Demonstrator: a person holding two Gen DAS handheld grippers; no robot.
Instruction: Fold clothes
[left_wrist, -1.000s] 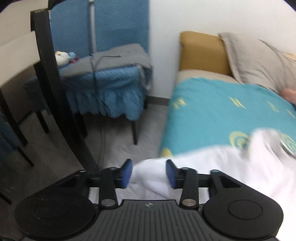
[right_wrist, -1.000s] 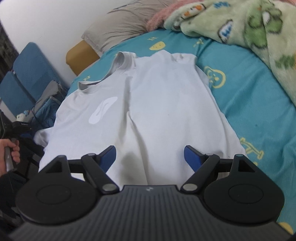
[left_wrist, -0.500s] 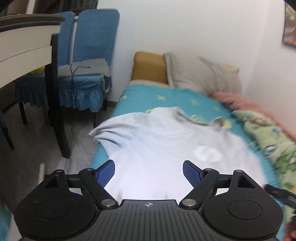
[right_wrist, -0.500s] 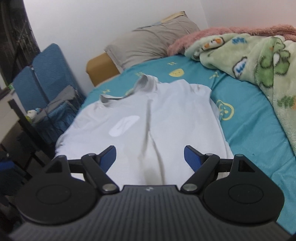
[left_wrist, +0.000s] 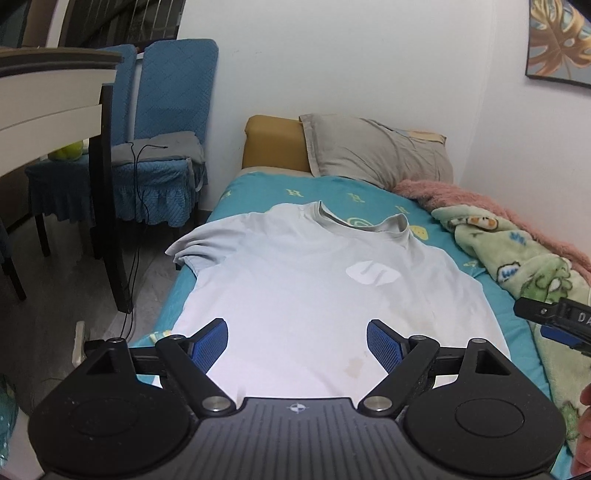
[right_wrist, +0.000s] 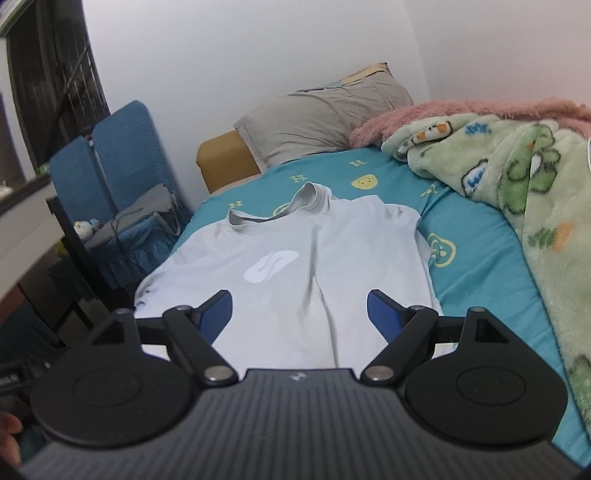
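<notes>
A pale grey T-shirt (left_wrist: 314, 280) with a white chest logo lies spread flat, front up, on the teal bed sheet (left_wrist: 258, 192), collar toward the pillow. It also shows in the right wrist view (right_wrist: 295, 266), with a long crease down its middle. My left gripper (left_wrist: 297, 338) is open and empty above the shirt's hem. My right gripper (right_wrist: 299, 315) is open and empty over the lower part of the shirt. The right gripper's tip (left_wrist: 554, 321) shows at the right edge of the left wrist view.
A grey pillow (left_wrist: 376, 151) and a mustard headboard cushion (left_wrist: 275, 142) lie at the head of the bed. A green and pink blanket (right_wrist: 517, 177) is heaped on the right. Blue chairs (left_wrist: 162, 155) and a table leg (left_wrist: 110, 206) stand left of the bed.
My left gripper has let go of the shirt's left sleeve, opened wide and swung back to the foot of the shirt. My right gripper has drawn back and lifted, staying open.
</notes>
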